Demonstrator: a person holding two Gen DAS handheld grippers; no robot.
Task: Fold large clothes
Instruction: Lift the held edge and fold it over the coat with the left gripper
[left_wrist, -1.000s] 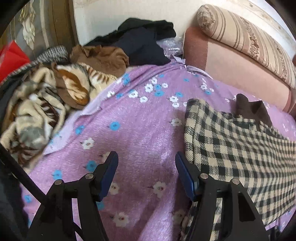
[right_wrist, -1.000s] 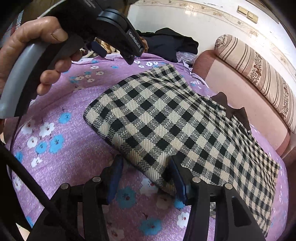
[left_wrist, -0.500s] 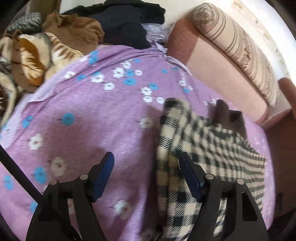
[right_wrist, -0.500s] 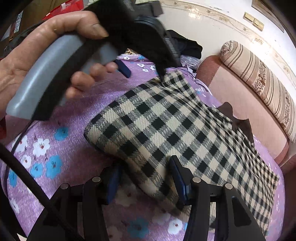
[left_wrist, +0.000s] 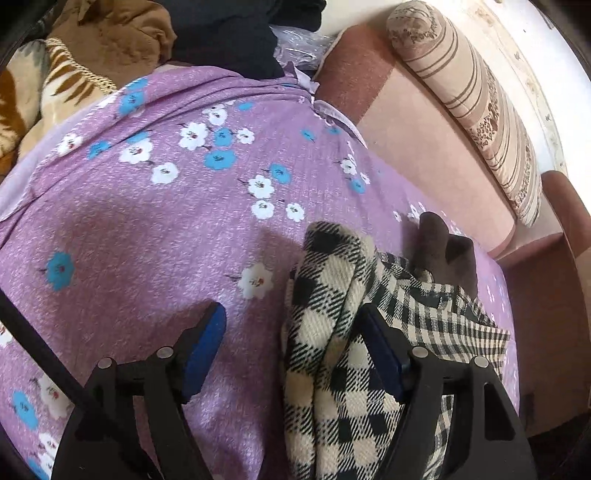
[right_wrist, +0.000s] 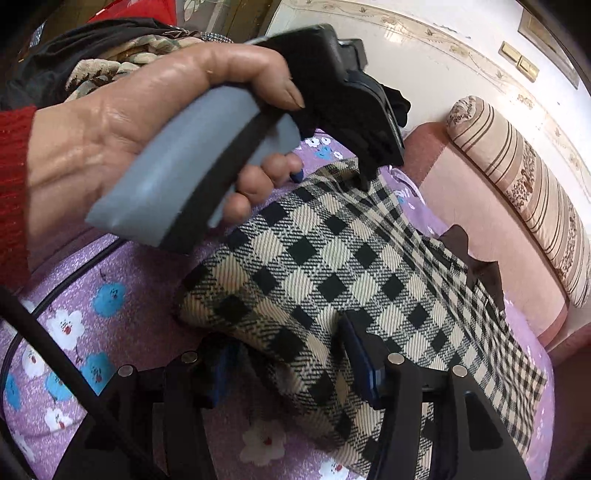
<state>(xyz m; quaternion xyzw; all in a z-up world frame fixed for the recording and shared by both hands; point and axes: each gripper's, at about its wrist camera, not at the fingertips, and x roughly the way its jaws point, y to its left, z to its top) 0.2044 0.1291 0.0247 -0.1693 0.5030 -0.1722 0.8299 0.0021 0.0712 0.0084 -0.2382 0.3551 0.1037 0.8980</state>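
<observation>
Garment: checked black-and-cream coat (right_wrist: 332, 273), folded into a thick pad, lying on the bed toward its right side, near the pink sofa back (left_wrist: 417, 147); a dark brown collar (left_wrist: 443, 251) sticks out at its far end.
Bed cover: purple sheet (left_wrist: 147, 229) printed with white and blue flowers, spread over the bed; bare to the left of the coat.
Left gripper (left_wrist: 291, 343): held low over the near-left corner of the coat. Its jaws stand wide and have just been opening; the raised folded edge of the coat lies between them, against the right pad, while the left pad hangs clear over the sheet. No grip is shown.
Right gripper (right_wrist: 284, 365): at the near edge of the coat. Its jaws have just been opening a little; the thick folded edge sits between them, the left pad tucked under the cloth and the right pad on top. Whether the pads press on it, cannot tell.
Hand (right_wrist: 122, 136): the person's left hand, with a red knitted sleeve (right_wrist: 13, 177), wrapped round the grey handle of the left gripper, above the far-left part of the coat.
Bolster: striped cream and brown roll (left_wrist: 476, 107) on top of the sofa back.
Heap: brown, tiger-patterned and dark clothes (left_wrist: 110, 40) piled at the far-left end of the bed.
</observation>
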